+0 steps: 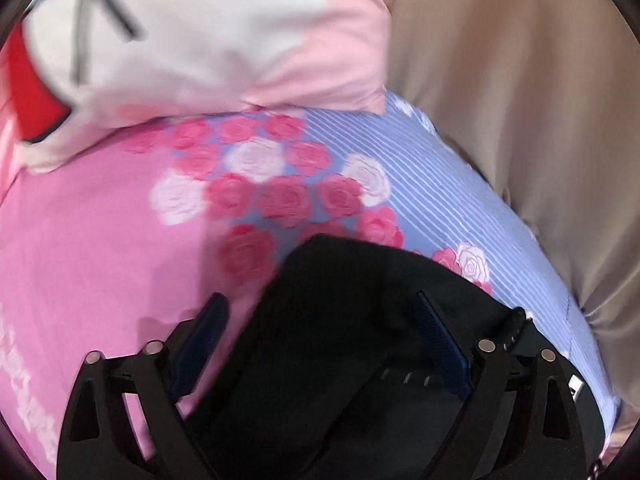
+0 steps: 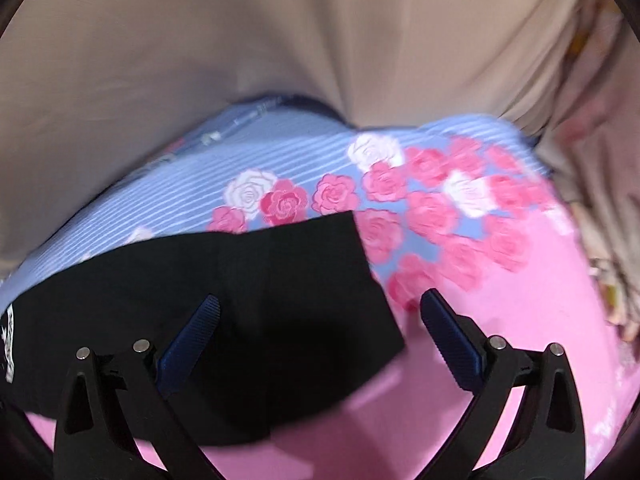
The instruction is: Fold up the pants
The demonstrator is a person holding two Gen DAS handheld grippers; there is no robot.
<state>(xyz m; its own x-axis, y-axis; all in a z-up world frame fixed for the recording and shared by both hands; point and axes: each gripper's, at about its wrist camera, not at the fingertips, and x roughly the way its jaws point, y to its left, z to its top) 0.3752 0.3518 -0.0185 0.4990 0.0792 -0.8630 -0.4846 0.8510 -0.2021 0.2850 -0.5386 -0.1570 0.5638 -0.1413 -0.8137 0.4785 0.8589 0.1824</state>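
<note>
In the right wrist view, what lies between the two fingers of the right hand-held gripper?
The black pants and pink bedsheet lie between the open right hand-held gripper fingers.

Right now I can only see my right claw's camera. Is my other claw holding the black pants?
Observer: Not gripping. The left claw is open, and the black pants are bunched between its fingers.
Operator: What's past the pants on that side?
Observer: A white pillow with black lines and a red patch sits at the far end of the rose-print bedsheet.
</note>
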